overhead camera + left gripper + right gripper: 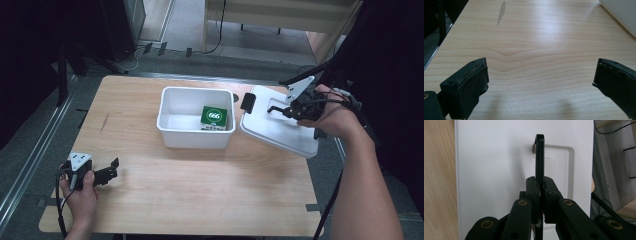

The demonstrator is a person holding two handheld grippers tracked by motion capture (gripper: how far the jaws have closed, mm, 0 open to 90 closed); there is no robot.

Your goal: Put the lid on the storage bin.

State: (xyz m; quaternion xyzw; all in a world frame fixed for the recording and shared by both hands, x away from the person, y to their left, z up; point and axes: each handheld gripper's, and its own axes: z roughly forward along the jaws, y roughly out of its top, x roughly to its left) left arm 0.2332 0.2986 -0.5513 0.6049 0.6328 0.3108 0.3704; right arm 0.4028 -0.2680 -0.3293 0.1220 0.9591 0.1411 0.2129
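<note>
Right gripper (278, 109) is clamped on the black handle (539, 157) of the white lid (280, 131), at the right of the high view — it hangs tilted, low edge by the white bin (195, 135), probably for setting on top. Green box (214, 118) sits inside the bin. Left gripper (111, 168) rests at lower left, jaws wide, nothing in them.

Left tongs (114, 169) gaping wide, right tongs (274, 108) clamped tight
</note>
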